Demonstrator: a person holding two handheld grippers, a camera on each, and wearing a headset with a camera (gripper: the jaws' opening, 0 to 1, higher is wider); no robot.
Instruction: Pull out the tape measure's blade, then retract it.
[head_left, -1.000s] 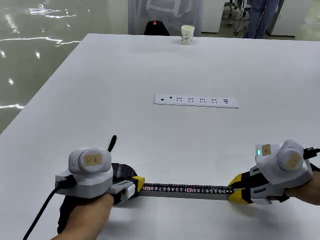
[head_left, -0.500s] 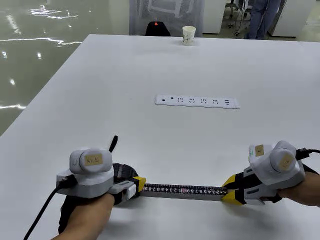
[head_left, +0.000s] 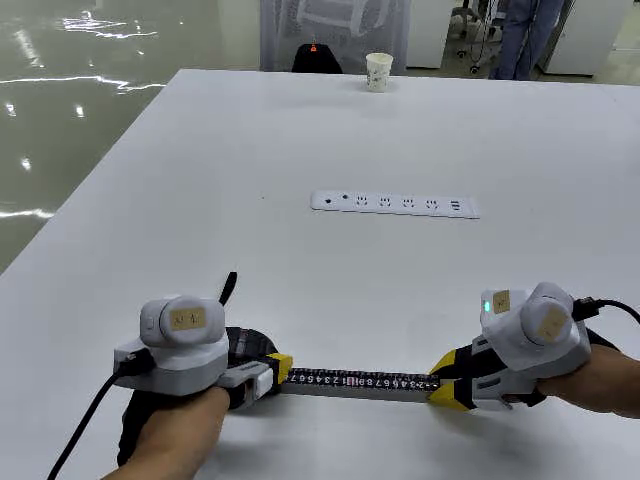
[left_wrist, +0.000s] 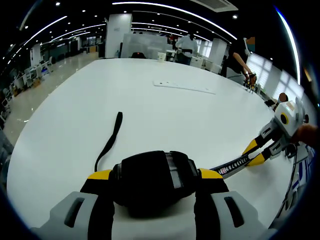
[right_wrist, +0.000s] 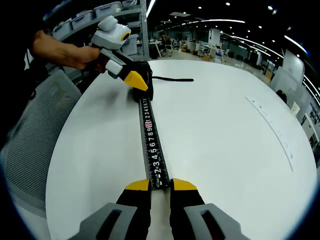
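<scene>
The black tape measure case (left_wrist: 152, 177) rests on the white table, and my left gripper (left_wrist: 155, 175) is shut on it with a yellow-tipped finger on each side; it shows in the head view too, case (head_left: 245, 348) and left gripper (head_left: 270, 370). Its dark numbered blade (head_left: 355, 381) runs flat along the table to my right gripper (head_left: 443, 381), which is shut on the blade's end. In the right gripper view the blade (right_wrist: 151, 145) stretches from my right gripper (right_wrist: 160, 185) up to the case (right_wrist: 144, 80). A black wrist strap (left_wrist: 110, 140) trails from the case.
A white power strip (head_left: 393, 204) lies mid-table, well beyond the blade. A paper cup (head_left: 378, 71) stands near the far edge, with a chair behind it. A person stands past the table's far right corner. A black cable (head_left: 85, 425) hangs from my left gripper.
My right gripper has moved left toward the case, and the exposed length of blade has become shorter. The left gripper and case have stayed put.
</scene>
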